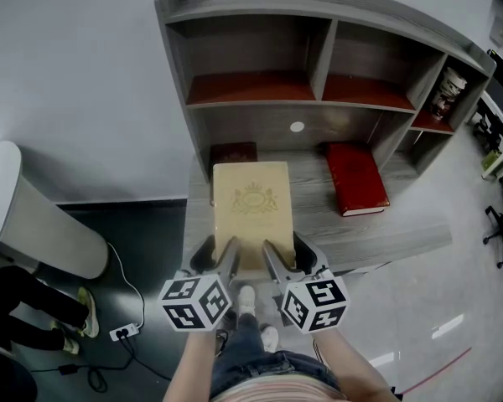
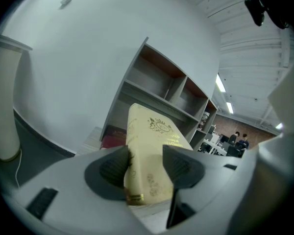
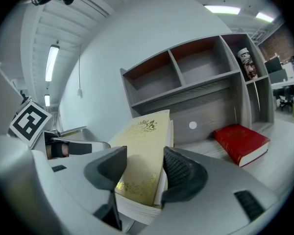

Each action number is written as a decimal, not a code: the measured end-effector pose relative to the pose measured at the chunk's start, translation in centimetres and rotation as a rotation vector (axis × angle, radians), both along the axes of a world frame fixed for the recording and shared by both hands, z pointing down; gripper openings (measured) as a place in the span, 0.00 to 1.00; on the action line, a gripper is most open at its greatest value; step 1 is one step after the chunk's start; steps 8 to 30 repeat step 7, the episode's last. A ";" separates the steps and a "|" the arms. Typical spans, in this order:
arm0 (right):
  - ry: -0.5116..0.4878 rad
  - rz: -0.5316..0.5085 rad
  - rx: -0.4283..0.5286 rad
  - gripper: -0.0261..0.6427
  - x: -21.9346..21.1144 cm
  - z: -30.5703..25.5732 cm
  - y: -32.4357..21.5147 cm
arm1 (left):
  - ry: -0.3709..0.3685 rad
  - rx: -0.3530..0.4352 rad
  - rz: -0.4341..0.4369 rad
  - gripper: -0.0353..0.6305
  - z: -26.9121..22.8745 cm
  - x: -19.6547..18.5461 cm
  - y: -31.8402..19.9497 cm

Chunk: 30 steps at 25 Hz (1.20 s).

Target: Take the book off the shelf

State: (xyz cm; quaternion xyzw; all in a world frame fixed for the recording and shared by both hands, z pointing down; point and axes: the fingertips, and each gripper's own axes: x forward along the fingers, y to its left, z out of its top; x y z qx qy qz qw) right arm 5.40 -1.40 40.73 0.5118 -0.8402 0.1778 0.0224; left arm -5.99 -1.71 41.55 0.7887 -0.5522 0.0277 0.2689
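Note:
A cream book (image 1: 251, 208) with a gold crest lies face up over the front of the grey desk (image 1: 402, 234), below the grey shelf unit (image 1: 318, 57). Both grippers hold its near end. My left gripper (image 1: 218, 255) is shut on the near left corner, and the left gripper view shows the book (image 2: 152, 146) wedged between the dark pads (image 2: 112, 168). My right gripper (image 1: 289, 256) is shut on the near right corner. There one pad lies on the book's cover (image 3: 142, 151) and the other pad (image 3: 181, 173) lies by the page edge.
A red book (image 1: 356, 178) lies flat on the desk at the right, and a dark red book (image 1: 233, 152) lies behind the cream one. A figurine (image 1: 446, 90) stands in the right-hand compartment. A white rounded object (image 1: 33, 216) and a power strip (image 1: 121, 333) are at the left on the floor.

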 end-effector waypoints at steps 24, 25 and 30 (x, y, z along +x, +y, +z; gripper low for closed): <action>-0.002 0.004 0.009 0.38 -0.2 -0.3 1.4 | -0.005 0.003 0.001 0.39 -0.3 -0.2 1.3; -0.002 0.004 0.009 0.38 -0.2 -0.3 1.4 | -0.005 0.003 0.001 0.39 -0.3 -0.2 1.3; -0.002 0.004 0.009 0.38 -0.2 -0.3 1.4 | -0.005 0.003 0.001 0.39 -0.3 -0.2 1.3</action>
